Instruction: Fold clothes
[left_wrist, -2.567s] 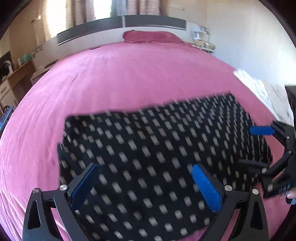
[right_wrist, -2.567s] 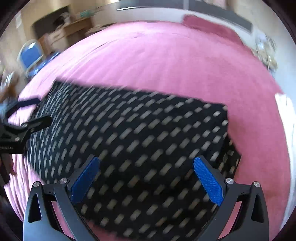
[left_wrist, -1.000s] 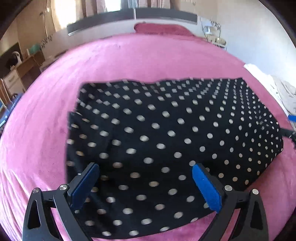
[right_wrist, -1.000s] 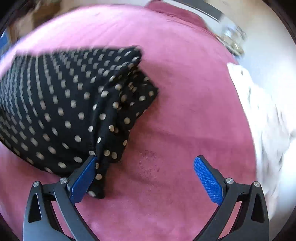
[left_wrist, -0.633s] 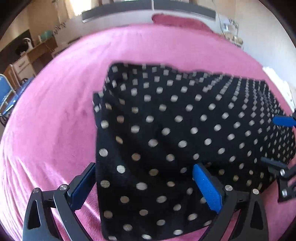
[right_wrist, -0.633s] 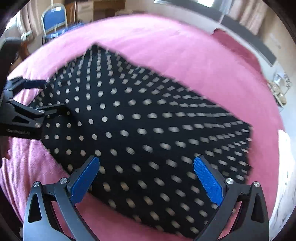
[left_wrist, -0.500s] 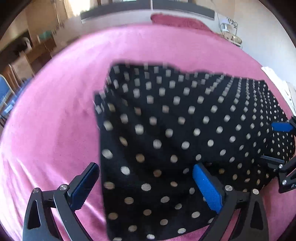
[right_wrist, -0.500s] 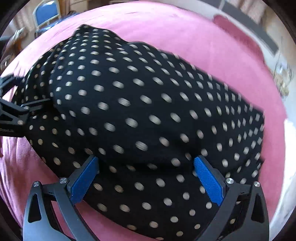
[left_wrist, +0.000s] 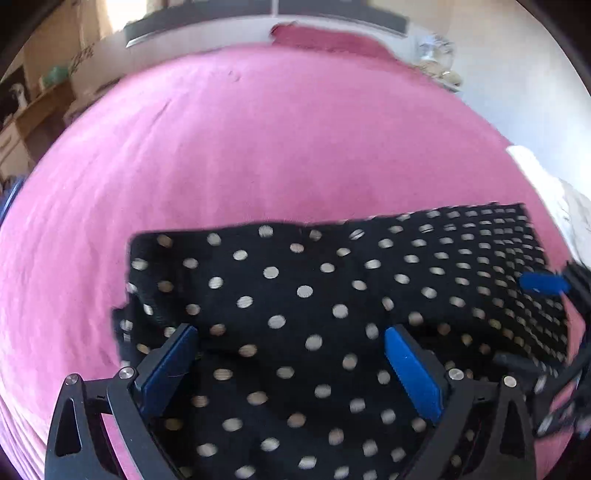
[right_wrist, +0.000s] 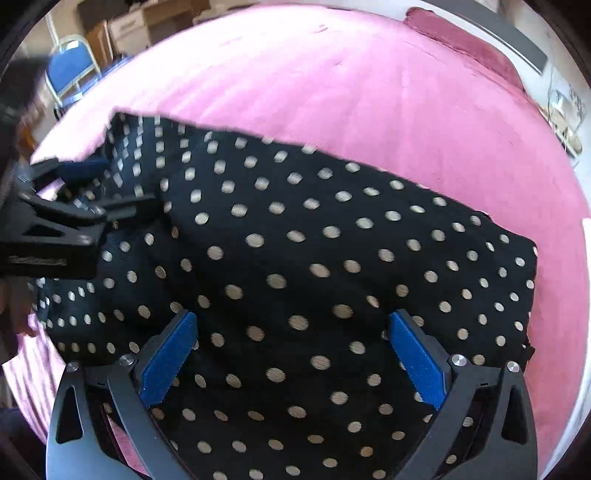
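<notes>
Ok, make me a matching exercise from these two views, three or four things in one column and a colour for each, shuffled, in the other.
Things:
1. polka-dot garment
2. bed cover
3. pads of the left hand-held gripper
4. folding chair

Colours:
A. blue seat, pale frame
B. pink
C. black with pale dots
D. blue

Pairs: 1-C, 2-B, 3-D, 4-A

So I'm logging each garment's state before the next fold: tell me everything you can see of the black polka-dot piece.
The polka-dot garment is black, thin-looking cloth with pale round dots. It lies on the pink bedspread, already doubled: an upper layer bulges over a lower one along the near side. Its far edge runs fairly straight; the left end looks rumpled. The left gripper and right gripper both stand open over it, one at each end. Whether their fingers touch the cloth cannot be told.
</notes>
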